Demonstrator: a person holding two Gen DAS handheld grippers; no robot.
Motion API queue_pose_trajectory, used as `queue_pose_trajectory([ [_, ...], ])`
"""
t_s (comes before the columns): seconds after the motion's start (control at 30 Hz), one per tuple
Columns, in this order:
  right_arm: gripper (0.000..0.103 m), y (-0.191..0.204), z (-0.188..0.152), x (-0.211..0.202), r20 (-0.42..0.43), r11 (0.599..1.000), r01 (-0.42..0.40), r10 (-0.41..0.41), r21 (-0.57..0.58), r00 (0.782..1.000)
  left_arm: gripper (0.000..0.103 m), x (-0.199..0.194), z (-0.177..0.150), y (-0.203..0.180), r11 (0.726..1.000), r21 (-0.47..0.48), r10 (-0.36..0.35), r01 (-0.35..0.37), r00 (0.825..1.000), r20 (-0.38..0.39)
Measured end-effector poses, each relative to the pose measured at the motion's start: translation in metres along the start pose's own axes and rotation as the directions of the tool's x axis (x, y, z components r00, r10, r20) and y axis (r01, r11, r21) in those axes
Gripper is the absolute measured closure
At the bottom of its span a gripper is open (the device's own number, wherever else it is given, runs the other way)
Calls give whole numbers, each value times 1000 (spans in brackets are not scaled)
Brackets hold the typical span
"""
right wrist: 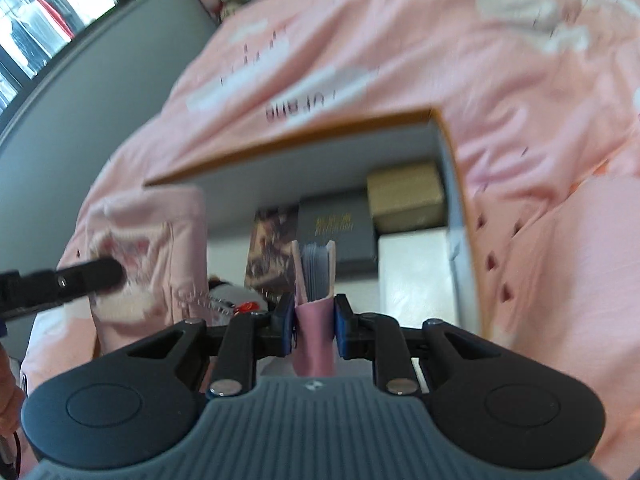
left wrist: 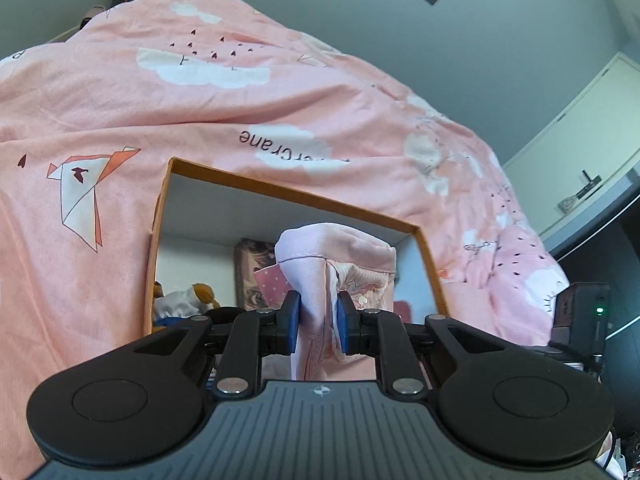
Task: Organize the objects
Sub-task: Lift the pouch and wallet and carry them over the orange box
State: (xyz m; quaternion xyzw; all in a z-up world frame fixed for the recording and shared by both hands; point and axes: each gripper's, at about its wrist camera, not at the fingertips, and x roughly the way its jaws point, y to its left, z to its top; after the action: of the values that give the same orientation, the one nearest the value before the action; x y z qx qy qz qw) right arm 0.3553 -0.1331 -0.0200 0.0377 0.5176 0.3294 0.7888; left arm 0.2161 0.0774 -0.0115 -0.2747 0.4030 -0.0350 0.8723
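The left gripper (left wrist: 318, 320) has its 2 blue-padded jaws pinched on a bundle of pale pink fabric (left wrist: 336, 256), which stands up between them and droops over at the top, at 12 o'clock from the gripper body. Behind the bundle sits an orange-rimmed storage box (left wrist: 288, 196) with white inner walls, resting on a pink quilt (left wrist: 200, 100) printed with white clouds and an origami crane. Inside the box, at 9 o'clock from the fabric, lies a plush toy (left wrist: 188, 300), and a patterned dark packet (left wrist: 252, 272) leans against the back wall.

The right gripper (right wrist: 314, 320) is clamped on a pink-covered notebook (right wrist: 314, 276), its grey page edges fanning upward between the covers. That view is blurred. Beyond the notebook, in the same box (right wrist: 288, 144), a dark grey case (right wrist: 336, 228) with gold lettering lies at 12 o'clock, a tan box (right wrist: 406, 196) at 1 o'clock, and a white box (right wrist: 416, 272) at 3 o'clock. At 9 o'clock the other gripper's finger (right wrist: 92, 272) shows against the pink fabric (right wrist: 148, 240) at the box's left edge.
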Motion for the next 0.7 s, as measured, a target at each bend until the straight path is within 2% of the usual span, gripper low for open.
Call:
queue_pose_trajectory([
  [0.17,81,-4,2,33,-98,999,-34,37,33,994,82,13,3,7,1000,-13,-3,3,1000,-19],
  [0.43,81,-12,3,57,-177,994,-58,74,94,982,82,26,5,16,999,-35,-14,13,999,-52],
  [0.6,75,-2,0,57,-185,999,27,-31,-21,982,82,31,4,18,999,-43,-20,17,997,-68],
  [0.7,68,6,0,54,-184,991,81,-100,-106,978,82,32,3,20,999,-49,-27,23,997,-73],
])
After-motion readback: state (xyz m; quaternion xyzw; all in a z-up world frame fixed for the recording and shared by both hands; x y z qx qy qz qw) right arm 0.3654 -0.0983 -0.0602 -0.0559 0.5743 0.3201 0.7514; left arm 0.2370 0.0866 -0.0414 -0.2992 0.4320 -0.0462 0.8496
